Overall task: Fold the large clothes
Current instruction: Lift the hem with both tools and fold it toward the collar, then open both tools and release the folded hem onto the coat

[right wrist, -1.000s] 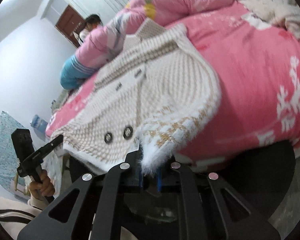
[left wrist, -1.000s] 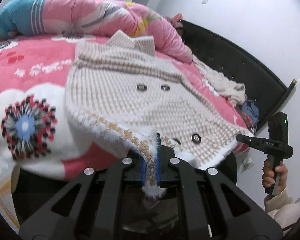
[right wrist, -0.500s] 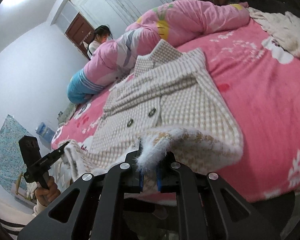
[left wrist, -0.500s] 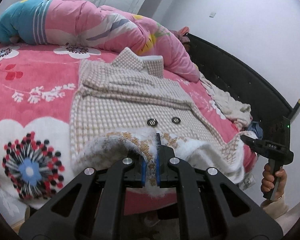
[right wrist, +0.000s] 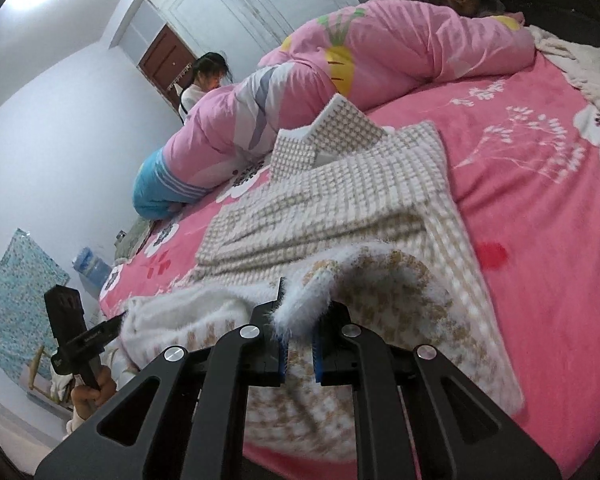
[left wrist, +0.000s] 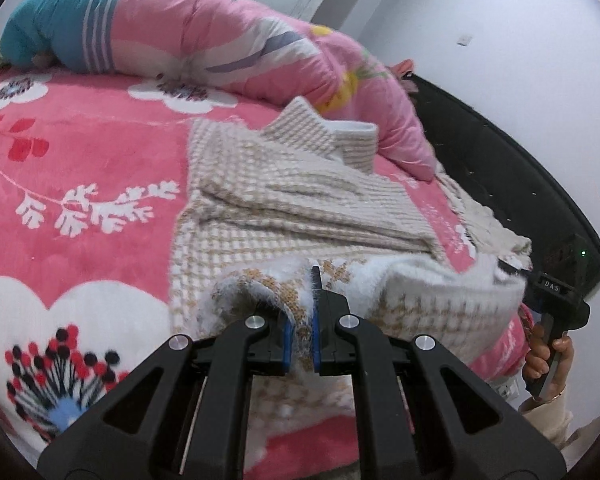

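Note:
A beige and white checked knit coat (left wrist: 284, 200) (right wrist: 340, 204) lies on the pink flowered bed, collar toward the far quilt. Its fluffy white hem is lifted and folded up over the lower body. My left gripper (left wrist: 300, 332) is shut on one hem corner, and my right gripper (right wrist: 298, 344) is shut on the other. Each gripper shows in the other's view, hand-held at the bed's near edge: the right gripper (left wrist: 552, 292) at the right, the left gripper (right wrist: 76, 336) at the lower left. The coat's buttons are hidden under the raised hem.
A rolled pink and blue quilt (left wrist: 204, 36) (right wrist: 340, 80) lies along the far side of the bed. A cream blanket (left wrist: 488, 224) is bunched by the black bed frame (left wrist: 512, 172). A person (right wrist: 204, 80) sits beyond the quilt near a brown door (right wrist: 162, 60).
Both grippers have carried the hem forward over the coat toward the collar. The hem used to hang off the bed's near edge; the buttons have become covered.

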`<state>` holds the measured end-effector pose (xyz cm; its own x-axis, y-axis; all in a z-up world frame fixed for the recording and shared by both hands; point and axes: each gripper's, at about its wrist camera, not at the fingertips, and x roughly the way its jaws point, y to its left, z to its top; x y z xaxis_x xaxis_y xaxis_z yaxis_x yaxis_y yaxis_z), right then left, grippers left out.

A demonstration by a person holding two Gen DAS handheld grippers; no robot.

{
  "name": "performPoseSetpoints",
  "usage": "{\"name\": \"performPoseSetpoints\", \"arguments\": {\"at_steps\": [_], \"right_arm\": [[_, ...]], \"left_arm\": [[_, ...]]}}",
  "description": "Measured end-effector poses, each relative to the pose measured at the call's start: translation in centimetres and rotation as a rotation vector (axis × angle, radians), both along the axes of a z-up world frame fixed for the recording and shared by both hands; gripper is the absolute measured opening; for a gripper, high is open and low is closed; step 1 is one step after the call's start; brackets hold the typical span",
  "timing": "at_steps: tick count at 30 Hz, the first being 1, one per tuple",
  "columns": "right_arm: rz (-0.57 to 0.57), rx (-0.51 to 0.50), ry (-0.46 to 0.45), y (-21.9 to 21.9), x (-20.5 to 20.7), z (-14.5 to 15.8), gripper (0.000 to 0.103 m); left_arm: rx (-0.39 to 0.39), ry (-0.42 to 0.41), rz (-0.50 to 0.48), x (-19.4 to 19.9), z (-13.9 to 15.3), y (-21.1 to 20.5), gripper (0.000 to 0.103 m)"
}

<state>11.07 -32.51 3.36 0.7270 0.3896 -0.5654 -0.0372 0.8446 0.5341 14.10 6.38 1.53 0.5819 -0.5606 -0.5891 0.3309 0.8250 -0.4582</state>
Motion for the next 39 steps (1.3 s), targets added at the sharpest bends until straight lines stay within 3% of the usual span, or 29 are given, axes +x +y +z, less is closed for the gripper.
{"name": "performPoseSetpoints", "arguments": {"at_steps": [6,10,12,13,14,15,16,19,24,29,32,39], "right_arm": [[-0.028,0.000,0.119,-1.4,4.8,-4.5,0.010],[-0.021,0.077,0.222,-2.3,6.4,-8.0,0.015],[-0.015,0.100,0.209,-2.4,6.1,-7.9,0.021],[-0.006,0.118,0.194,-2.3,5.8,-7.6,0.032],[-0.001,0.128,0.183,-2.2,5.5,-7.3,0.044],[0.008,0.139,0.160,-2.0,5.1,-6.8,0.049],[0.010,0.139,0.150,-1.8,5.0,-6.5,0.057],[0.010,0.114,0.123,-1.2,3.9,-5.1,0.067],[0.015,0.118,0.092,-0.5,1.4,-3.5,0.070],[0.016,0.092,0.061,0.3,-2.3,-2.3,0.083],[0.016,0.078,0.063,1.0,-4.3,-2.2,0.083],[-0.008,0.064,0.125,1.8,-7.2,-4.2,0.083]], "left_arm": [[0.003,0.122,0.044,3.6,-4.0,0.6,0.009],[-0.044,0.176,0.048,4.4,-5.3,1.1,0.011],[-0.067,0.194,0.041,4.6,-5.2,1.3,0.013],[-0.073,0.194,0.037,4.5,-5.0,1.5,0.016],[-0.073,0.191,0.035,4.4,-4.8,1.5,0.023],[-0.067,0.184,0.037,4.1,-4.5,1.5,0.030],[-0.062,0.172,0.042,3.8,-4.2,1.6,0.044],[-0.036,0.111,0.060,2.4,-2.6,2.1,0.053],[-0.035,0.077,0.058,0.0,-1.0,2.8,0.054],[-0.009,0.048,0.014,-3.3,-0.3,2.5,0.066],[0.016,0.055,-0.016,-5.0,-0.9,2.0,0.071],[0.060,0.113,-0.075,-7.1,-3.5,0.1,0.072]]}}
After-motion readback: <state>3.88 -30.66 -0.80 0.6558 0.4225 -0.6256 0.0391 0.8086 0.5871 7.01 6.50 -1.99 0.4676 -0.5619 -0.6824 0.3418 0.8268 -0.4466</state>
